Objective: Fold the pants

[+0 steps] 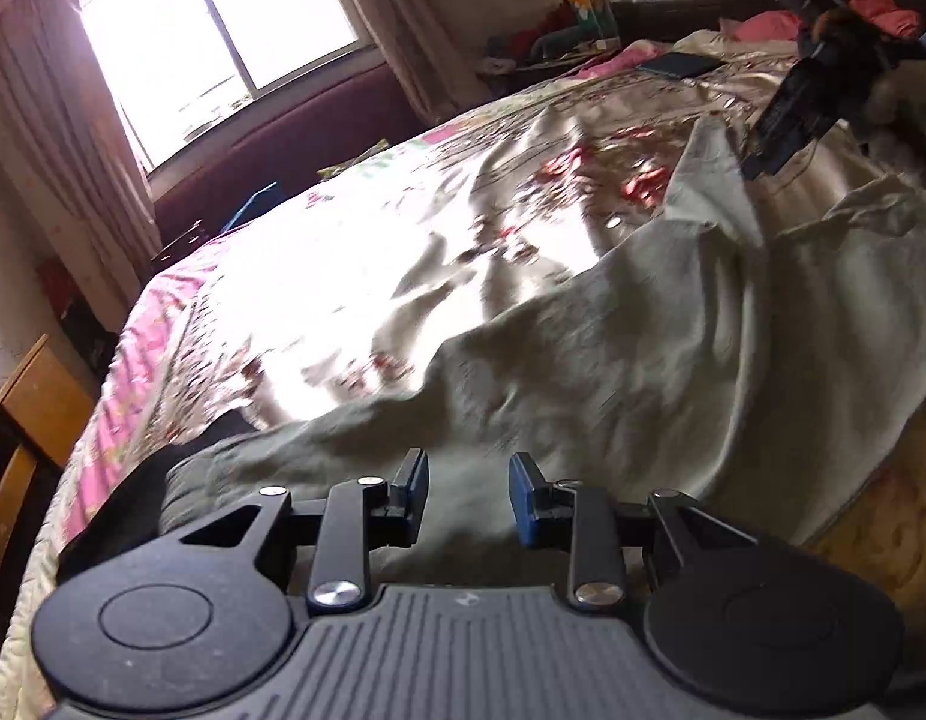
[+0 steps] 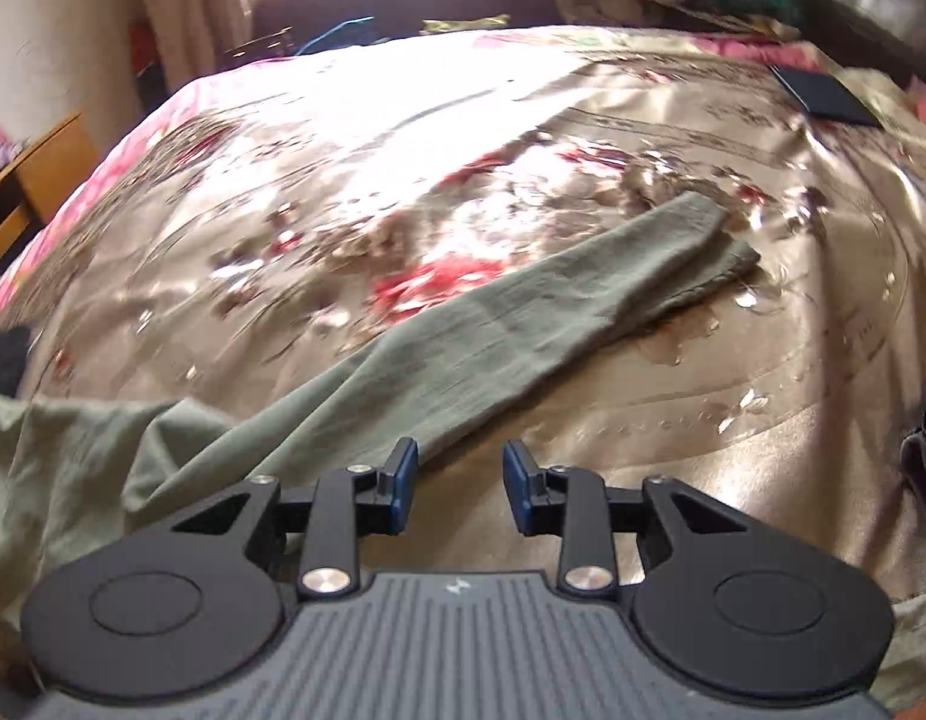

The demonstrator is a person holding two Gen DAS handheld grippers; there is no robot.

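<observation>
Olive-green pants [image 1: 613, 360] lie rumpled on a floral satin bedspread [image 1: 355, 264]. In the right wrist view one pant leg [image 2: 523, 312] stretches away to the upper right, its cuff doubled over; the rest bunches at lower left. My left gripper [image 1: 468, 495] is open, empty, just above the pants' near part. My right gripper [image 2: 458, 492] is open and empty, its left finger at the leg's edge. In the left wrist view the right gripper [image 1: 787, 120] shows at far right, over the fabric.
A dark flat tablet-like object [image 2: 823, 97] lies on the bed's far right. A wooden chair [image 1: 25, 438] stands at the left bedside. A window with curtains [image 1: 223, 30] is behind; cluttered shelf and pink clothes [image 1: 769, 24] lie beyond the bed.
</observation>
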